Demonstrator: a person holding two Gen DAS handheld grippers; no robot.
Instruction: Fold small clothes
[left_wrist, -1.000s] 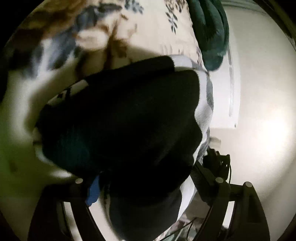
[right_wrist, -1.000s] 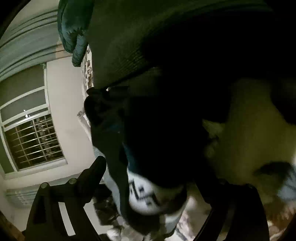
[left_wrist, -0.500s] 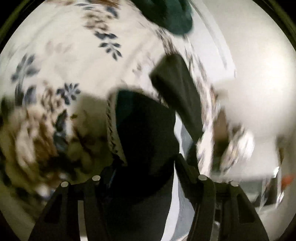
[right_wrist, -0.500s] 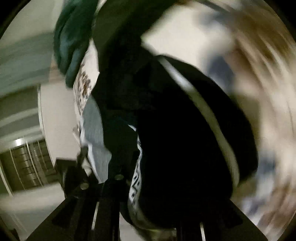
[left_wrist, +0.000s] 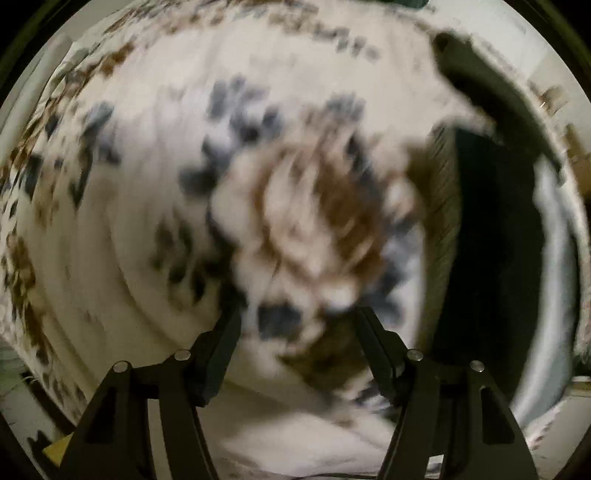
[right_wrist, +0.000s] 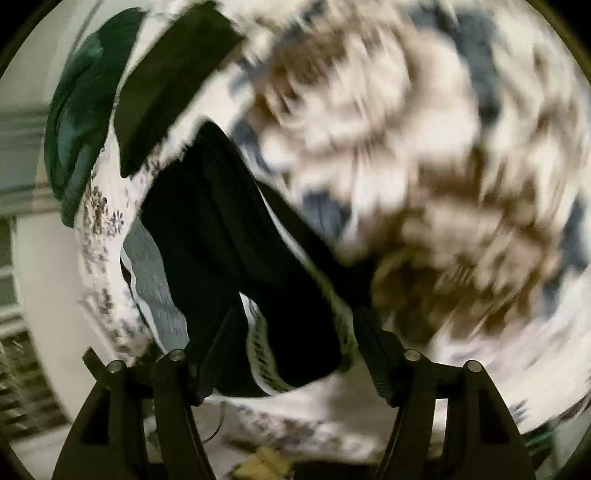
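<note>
Two grippers are in view, both spread wide with nothing pinched. The left gripper (left_wrist: 295, 325) frames only blurred floral sheet (left_wrist: 155, 206); the right gripper (right_wrist: 295, 325) has its fingers parted on either side of the black garment (right_wrist: 221, 229), whose patterned waistband end sits between them at 6 o'clock, lying loose rather than clamped as far as the blur allows. In the left view the same garment lies at 3 o'clock, partly over a grey cloth (left_wrist: 554, 266). In the right view a second black piece (right_wrist: 162, 92) lies at 11 o'clock, and a green bundle (right_wrist: 81, 110) at 10 o'clock, near the bed edge. The risks, as I judge them: the heavy blur suggests fast motion, so a grab now could miss the hem or catch the sheet along with it, dragging the fold askew; a closing right finger could also snag the grey cloth beneath and lift two items together. The garment looks bunched, so it may slump out of shape. No containers are visible anywhere, so nothing is held in one.
</note>
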